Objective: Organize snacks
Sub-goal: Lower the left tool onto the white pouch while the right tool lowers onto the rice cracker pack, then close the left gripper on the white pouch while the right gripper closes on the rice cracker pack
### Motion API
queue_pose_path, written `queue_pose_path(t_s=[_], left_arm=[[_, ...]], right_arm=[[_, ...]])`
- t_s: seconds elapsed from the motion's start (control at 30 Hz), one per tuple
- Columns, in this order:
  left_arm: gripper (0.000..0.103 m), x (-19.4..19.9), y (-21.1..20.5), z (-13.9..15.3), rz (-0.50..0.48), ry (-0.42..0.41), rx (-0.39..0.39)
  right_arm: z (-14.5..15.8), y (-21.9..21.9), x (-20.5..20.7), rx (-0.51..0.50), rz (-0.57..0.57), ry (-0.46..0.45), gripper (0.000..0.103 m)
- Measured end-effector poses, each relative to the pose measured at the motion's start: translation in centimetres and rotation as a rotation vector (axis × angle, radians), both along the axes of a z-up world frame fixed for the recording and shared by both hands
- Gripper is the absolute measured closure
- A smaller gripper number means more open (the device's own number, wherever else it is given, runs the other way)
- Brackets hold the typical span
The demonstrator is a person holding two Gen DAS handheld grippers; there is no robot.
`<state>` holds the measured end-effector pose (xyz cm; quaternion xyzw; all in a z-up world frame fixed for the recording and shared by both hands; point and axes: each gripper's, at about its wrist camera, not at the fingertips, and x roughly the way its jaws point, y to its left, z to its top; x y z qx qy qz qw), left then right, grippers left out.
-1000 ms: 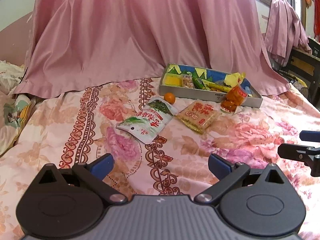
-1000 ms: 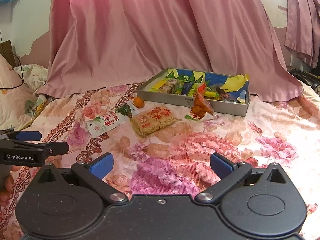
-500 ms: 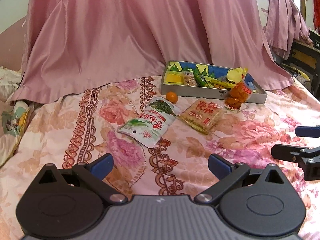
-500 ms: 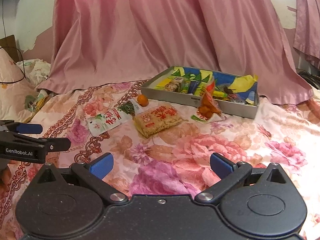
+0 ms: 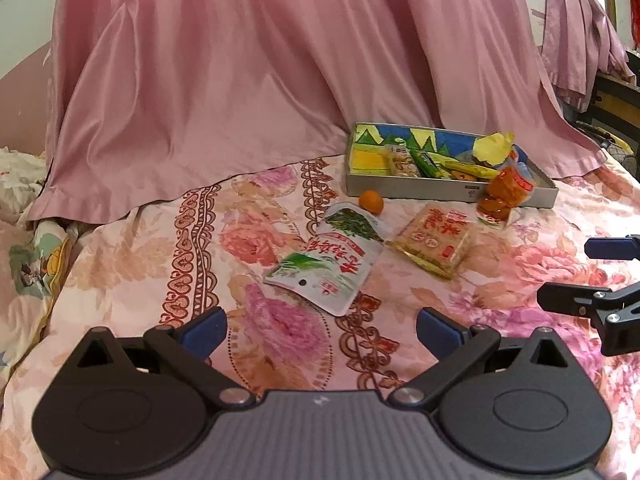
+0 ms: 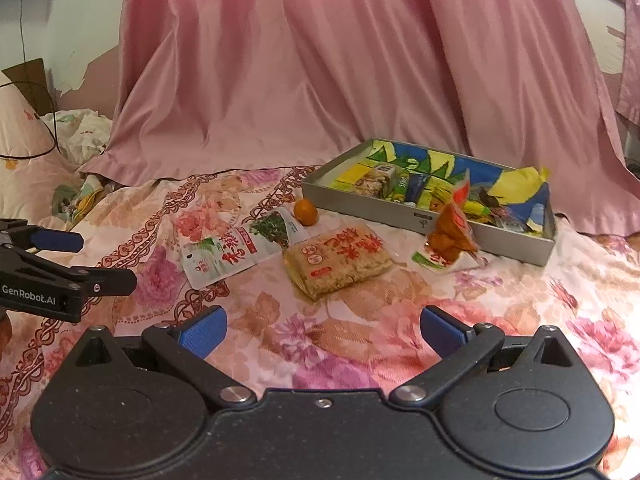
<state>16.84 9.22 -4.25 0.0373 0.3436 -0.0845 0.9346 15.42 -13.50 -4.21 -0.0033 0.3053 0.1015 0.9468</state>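
Left tongs (image 5: pixel 320 330) and right tongs (image 6: pixel 322 330), both spread wide and empty, above a floral bed (image 6: pixel 360 320). Ahead lie 1 green-white pouch (image 5: pixel 326 266), 1 rice-cracker pack (image 6: pixel 338 260), 1 orange (image 6: pixel 306 212) and 1 orange snack bag (image 6: pixel 452 236) leaning on the grey tray (image 6: pixel 360 204).

Small wrappers crowding the tray (image 6: pixel 516 246) blur together past telling apart, the right gripper (image 5: pixel 600 276) runs off the left wrist view's edge, and a pink curtain (image 5: pixel 248 80) hides whatever lies behind it, its top cut off by the frame.
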Motion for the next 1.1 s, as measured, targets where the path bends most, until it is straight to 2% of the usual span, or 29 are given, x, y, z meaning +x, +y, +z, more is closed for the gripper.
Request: queue_pose_path(t_s=[0.2,0.37,0.6,0.87,0.97,1.1], left_arm=[[0.0,3.0,0.8,-1.5,-0.035,0.019,-0.011],[0.0,6.4,1.1,-2.4,-0.087,0.027,-0.016],[0.0,10.7,-0.5,-3.2,-0.216,0.046,0.011],[0.0,14.5,-2.1,-5.9,-0.307,0.116,0.022],[0.0,15.6,-2.2,-6.6,-0.332,0.145,0.004],[0.0,16.7,-2.0,-7.3,-0.338,0.176,0.025]], right_arm=[[-0.5,0.5,2.5,0.002,0.039,0.016,0.001],[-1.7,0.0,7.0,-0.015,0.079,0.015,0.001],[-4.1,-1.8,12.9,-0.003,0.082,0.072,0.001],[-6.0,-2.7,15.4,0.015,0.102,0.133,0.001],[-6.3,-2.8,16.2,0.024,0.121,0.138,0.001],[-6.5,-2.9,17.2,0.041,0.175,0.132,0.001]])
